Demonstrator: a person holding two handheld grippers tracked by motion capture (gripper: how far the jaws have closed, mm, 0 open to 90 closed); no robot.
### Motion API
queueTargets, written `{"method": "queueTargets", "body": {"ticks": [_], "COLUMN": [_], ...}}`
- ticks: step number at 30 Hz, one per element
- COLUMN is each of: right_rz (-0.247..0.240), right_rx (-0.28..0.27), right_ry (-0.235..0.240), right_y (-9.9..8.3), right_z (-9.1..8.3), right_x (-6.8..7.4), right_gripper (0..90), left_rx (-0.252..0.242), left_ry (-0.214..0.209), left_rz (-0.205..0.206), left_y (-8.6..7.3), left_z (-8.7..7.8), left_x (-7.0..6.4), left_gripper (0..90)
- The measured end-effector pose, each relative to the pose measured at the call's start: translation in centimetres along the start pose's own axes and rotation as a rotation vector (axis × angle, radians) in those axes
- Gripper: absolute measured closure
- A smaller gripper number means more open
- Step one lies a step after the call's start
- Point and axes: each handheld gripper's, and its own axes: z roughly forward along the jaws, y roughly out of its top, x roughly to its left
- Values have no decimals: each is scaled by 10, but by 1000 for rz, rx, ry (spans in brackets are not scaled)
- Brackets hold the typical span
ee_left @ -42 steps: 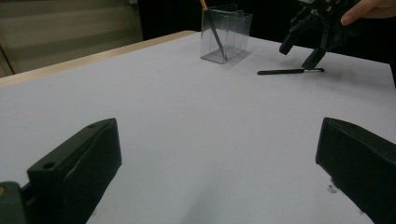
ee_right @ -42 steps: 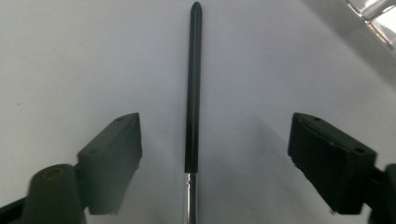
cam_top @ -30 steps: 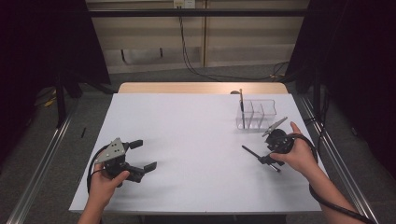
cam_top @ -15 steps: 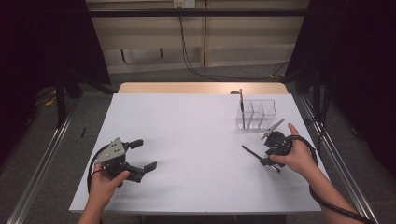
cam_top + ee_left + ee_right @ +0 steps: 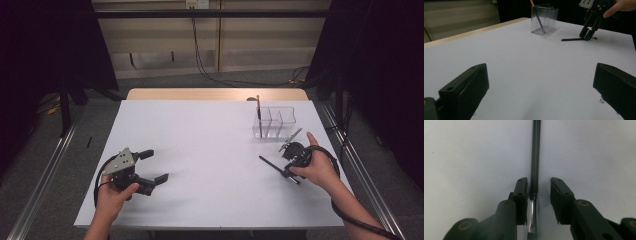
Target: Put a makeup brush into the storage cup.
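Note:
A black pen (image 5: 270, 163) (image 5: 535, 157) lies flat on the white table (image 5: 210, 140) at the right. My right gripper (image 5: 286, 171) (image 5: 539, 181) points down over it, jaws straddling the pen's rear end. One jaw touches the pen, the other stands a small gap away, so the gripper is open. The left gripper view shows the pen (image 5: 574, 39) under the right gripper (image 5: 586, 35). My left gripper (image 5: 156, 165) (image 5: 540, 75) rests near the front left, jaws wide open with nothing between them.
A clear compartmented holder (image 5: 280, 122) (image 5: 546, 17) stands at the back right, just behind the right gripper. A pencil (image 5: 259, 112) (image 5: 536, 15) leans upright in its left compartment. A wooden strip (image 5: 215, 94) borders the table's far edge.
My right gripper has sunk slightly toward the pen. The left gripper and the holder have not moved.

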Motion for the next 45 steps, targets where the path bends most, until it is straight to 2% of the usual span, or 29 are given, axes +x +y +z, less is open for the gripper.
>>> {"method": "queueTargets", "body": {"ticks": [4, 6, 10, 13, 17, 19, 22, 28, 38, 40, 45], "right_rz": [-19, -13, -22, -18, -28, -16, -51, -113, -199, -197, -227], "right_rx": [16, 25, 48, 44, 43, 2, -25, -83, -136, -147, -161], "right_ry": [22, 28, 24, 42, 37, 82, 81, 114, 152, 165, 174], "right_y": [3, 4, 7, 7, 9, 13, 22, 40, 59, 62, 67], "right_z": [1, 2, 2, 2, 1, 0, -4, -10, -16, -19, -22], "right_x": [0, 0, 1, -2, 0, 3, 10, 27, 46, 49, 54], "right_gripper": [805, 848, 849, 849, 850, 850, 850, 850, 850, 850, 850], "left_rx": [-2, -3, 5, 6, 3, 6, -2, -3, -6, -2, -3], "left_ry": [-2, -2, -7, -9, -12, -12, -15, -15, -36, -40, -60], "left_rz": [1, 2, 11, 12, 5, 10, 3, 1, 9, 11, 8], "left_y": [0, 0, 1, 1, 0, 1, 1, 1, 7, 8, 10], "left_z": [1, 1, 2, 3, 4, 4, 4, 3, 10, 13, 19], "left_x": [0, -1, -1, -2, -1, -2, -2, -2, -6, -7, -9], "left_gripper": [3, 3, 3, 3, 3, 3, 3, 3, 3, 3, 2]}}
